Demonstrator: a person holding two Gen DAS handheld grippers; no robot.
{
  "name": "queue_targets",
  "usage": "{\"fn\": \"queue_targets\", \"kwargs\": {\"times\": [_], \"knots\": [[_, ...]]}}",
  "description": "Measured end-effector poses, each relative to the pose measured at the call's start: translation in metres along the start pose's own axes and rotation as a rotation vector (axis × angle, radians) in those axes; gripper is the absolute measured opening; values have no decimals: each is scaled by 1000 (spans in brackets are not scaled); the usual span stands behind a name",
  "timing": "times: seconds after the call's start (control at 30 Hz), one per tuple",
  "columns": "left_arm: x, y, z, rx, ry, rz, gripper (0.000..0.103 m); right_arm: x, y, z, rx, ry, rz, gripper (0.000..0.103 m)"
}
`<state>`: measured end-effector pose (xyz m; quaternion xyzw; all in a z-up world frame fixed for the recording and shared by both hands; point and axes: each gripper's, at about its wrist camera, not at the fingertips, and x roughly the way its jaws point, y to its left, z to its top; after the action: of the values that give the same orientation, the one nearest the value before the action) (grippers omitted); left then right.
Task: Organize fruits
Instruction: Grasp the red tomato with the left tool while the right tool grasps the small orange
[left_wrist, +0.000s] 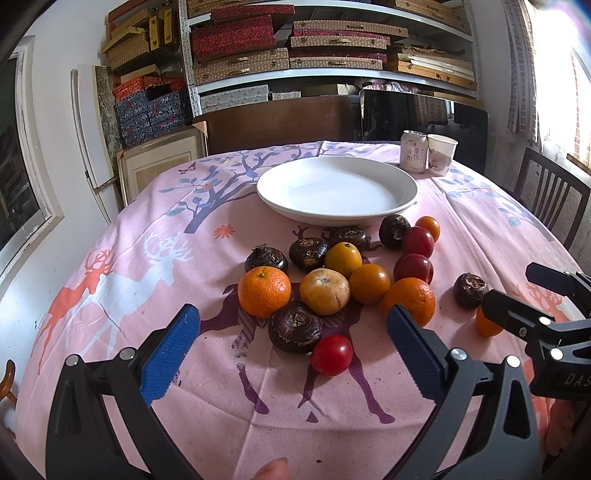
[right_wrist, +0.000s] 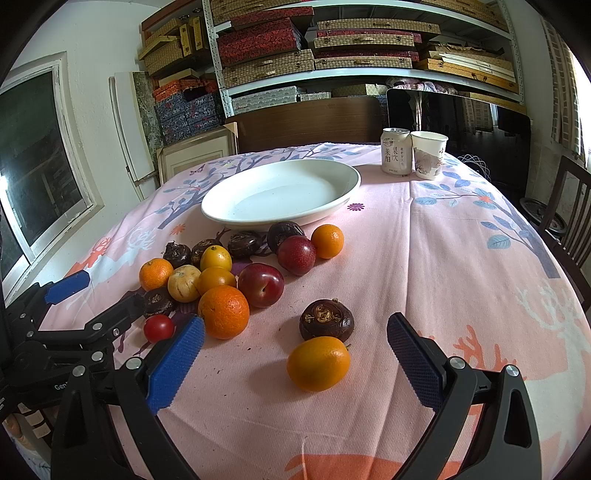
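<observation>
Both blue-padded grippers, left (left_wrist: 291, 347) and right (right_wrist: 295, 350), hover with jaws spread wide, gripping nothing, over a pink deer-print tablecloth (right_wrist: 443, 258). Loose mandarins, plums and dark water chestnuts (left_wrist: 332, 273) lie clustered just in front of an empty white ceramic plate (left_wrist: 369, 170).

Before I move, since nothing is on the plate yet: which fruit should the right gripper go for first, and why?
Probably ease the open right gripper forward over the kumquat. It lies nearest between its fingers, apart from the pile, with only the water chestnut just behind it. The white plate is bare.
</observation>
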<state>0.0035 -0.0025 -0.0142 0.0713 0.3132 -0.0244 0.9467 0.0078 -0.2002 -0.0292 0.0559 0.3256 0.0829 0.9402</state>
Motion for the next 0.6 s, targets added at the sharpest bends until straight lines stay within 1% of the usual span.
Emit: {"fn": "queue_targets", "kwargs": {"times": [0.1, 0.17, 0.23, 0.3, 0.33, 0.4, 0.43, 0.53, 0.6], "knots": [[1, 1, -1, -3, 9, 2, 99, 0, -1, -2, 3, 5, 3, 99], [3, 4, -2, -17, 38, -12, 99, 0, -4, -5, 2, 34, 8, 99], [6, 9, -4, -33, 70, -35, 99, -1, -8, -10, -18, 78, 36, 99], [11, 13, -9, -42, 119, -59, 99, -3, -14, -17, -43, 120, 42, 99], [16, 14, -12, -43, 154, -80, 99, -4, -16, -21, -61, 132, 32, 99], [21, 15, -15, -39, 189, -99, 99, -5, -22, -28, -97, 163, -5, 99], [23, 15, -16, -36, 203, -108, 99, -4, -25, -30, -102, 178, -9, 99], [30, 15, -19, -11, 252, -133, 99, -2, -32, -29, -87, 202, 30, 99], [41, 10, -22, 24, 311, -152, 99, 1, -32, -26, -84, 200, 34, 98]]}}
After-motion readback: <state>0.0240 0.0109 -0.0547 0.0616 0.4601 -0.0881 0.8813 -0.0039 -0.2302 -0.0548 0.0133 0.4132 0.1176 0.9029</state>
